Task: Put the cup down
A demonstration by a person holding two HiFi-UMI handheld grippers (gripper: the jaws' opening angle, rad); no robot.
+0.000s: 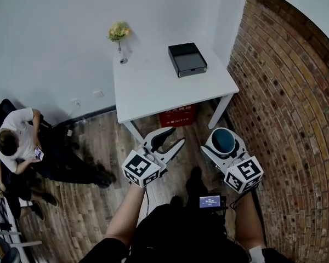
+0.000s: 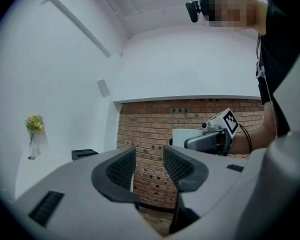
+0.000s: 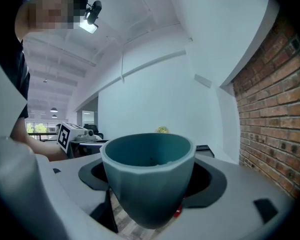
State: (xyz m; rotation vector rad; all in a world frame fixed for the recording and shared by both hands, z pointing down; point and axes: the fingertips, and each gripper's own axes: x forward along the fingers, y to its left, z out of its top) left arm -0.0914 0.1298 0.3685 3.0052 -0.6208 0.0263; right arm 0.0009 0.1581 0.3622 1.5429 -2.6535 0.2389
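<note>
While the white table [image 1: 153, 86] stands against the white wall beside the brick wall [image 1: 285, 92], bearing a black tray [image 1: 187, 58] and a small vase of flowers [image 1: 119, 37], the teal cup [image 3: 149, 169] sits upright, clamped in the right gripper [image 1: 222, 144] over the wood floor [image 1: 98, 201], short of the table. Left gripper [image 2: 149, 166]: jaws apart, nothing between them. A red box [image 1: 177, 115] sits under the table; a seated person [image 1: 19, 141] is at far left.
</note>
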